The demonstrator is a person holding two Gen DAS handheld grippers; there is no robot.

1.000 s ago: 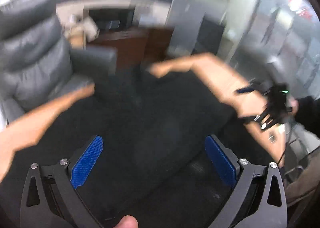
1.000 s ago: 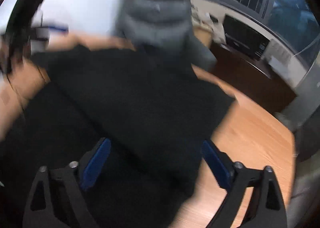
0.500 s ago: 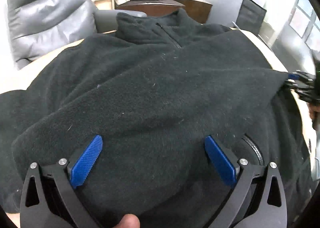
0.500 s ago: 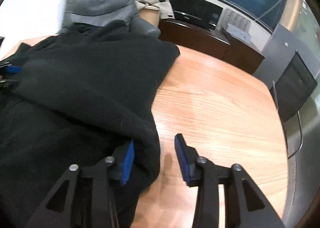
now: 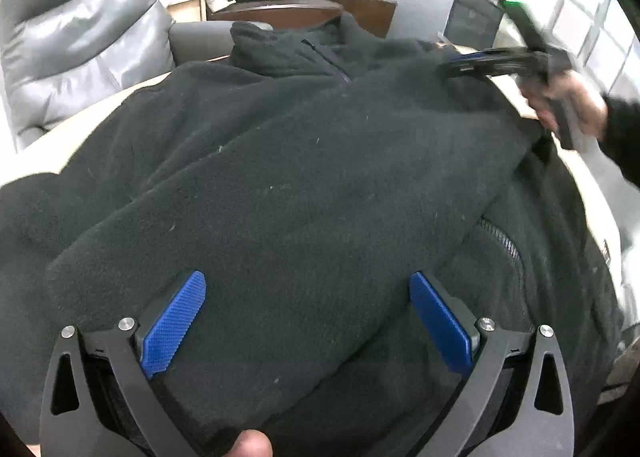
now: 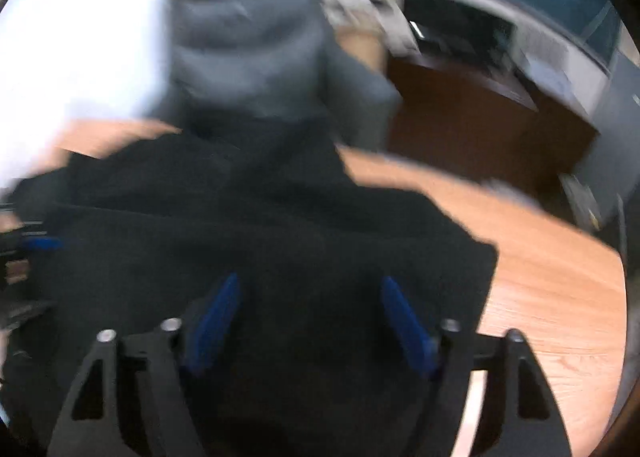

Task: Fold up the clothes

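Below, fuzzy black fleece point(image 5: 304, 185), wood-grain table point(image 6: 552, 289); left tongs point(image 5: 306, 317), right tongs point(image 6: 310, 321) both released.

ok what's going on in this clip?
A person is folding a black fleece jacket on a wooden table, with a hand-held gripper in each hand. A sleeve lies folded across the front. The left hand-held gripper hovers open over the hem end. The right hand-held gripper, blurred, is open above the jacket. Neither grips fabric.

Black fleece jacket point(image 5: 320, 177), blue-padded black tongs point(image 5: 306, 321), grey leather chair point(image 5: 76, 41), orange-brown wooden table point(image 6: 552, 289)
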